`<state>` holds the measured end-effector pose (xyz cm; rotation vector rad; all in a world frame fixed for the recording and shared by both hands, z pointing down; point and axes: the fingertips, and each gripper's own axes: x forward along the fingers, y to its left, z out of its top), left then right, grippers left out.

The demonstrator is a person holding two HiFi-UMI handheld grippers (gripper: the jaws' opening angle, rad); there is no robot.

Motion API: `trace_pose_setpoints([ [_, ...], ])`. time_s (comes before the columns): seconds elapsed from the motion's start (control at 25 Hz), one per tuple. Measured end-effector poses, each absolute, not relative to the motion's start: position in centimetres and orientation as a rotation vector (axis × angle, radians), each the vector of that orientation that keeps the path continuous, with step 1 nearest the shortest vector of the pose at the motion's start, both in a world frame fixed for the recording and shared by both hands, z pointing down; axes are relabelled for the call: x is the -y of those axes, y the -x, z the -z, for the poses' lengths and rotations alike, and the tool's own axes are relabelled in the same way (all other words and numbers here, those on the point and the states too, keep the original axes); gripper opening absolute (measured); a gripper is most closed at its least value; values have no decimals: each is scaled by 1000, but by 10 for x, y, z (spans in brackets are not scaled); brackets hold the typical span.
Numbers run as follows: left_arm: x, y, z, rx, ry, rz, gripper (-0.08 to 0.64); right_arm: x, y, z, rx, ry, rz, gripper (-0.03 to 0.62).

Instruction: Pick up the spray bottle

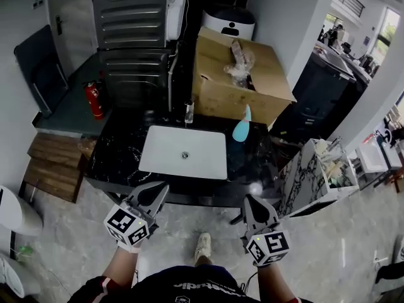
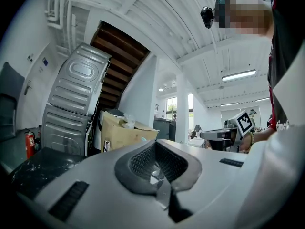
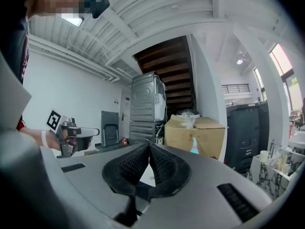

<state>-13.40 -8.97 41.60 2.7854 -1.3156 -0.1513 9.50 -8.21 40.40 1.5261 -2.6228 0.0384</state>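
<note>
The spray bottle point(image 1: 242, 126) is light blue and stands upright on the black marble counter point(image 1: 117, 150), right of the white sink point(image 1: 184, 151) and in front of a cardboard box. The right gripper view shows the spray bottle point(image 3: 194, 146) far ahead against that box. Both grippers hover over the floor short of the counter's front edge, well apart from the bottle. My left gripper point(image 1: 161, 189) has its jaws together with nothing in them, and so does my right gripper point(image 1: 250, 201). Each gripper view shows its own pads meeting at the tips: the left gripper point(image 2: 155, 144) and the right gripper point(image 3: 148, 147).
A faucet point(image 1: 188, 111) stands behind the sink. An open cardboard box point(image 1: 237, 74) sits at the counter's back, with stacked grey machines point(image 1: 129, 36) to its left. A red fire extinguisher point(image 1: 95, 100), wooden pallets point(image 1: 53, 166) and a marble-patterned rack point(image 1: 315, 175) flank the counter.
</note>
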Motion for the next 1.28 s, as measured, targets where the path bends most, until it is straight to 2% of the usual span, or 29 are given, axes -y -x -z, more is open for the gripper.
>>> trace_pose_setpoints([
  [0.48,244,62,-402,1383,-2778,104,15,243,-151,-389,2702,-1471,-46,37],
  [0.92,317,28,-411,1350,-2761,45,15,332,-167,-409,2683,-1478,-134,41],
  [1.28,369,32,-433,1251,-2786,7,15,406,-164,-427,2570,-1584,-135,118],
])
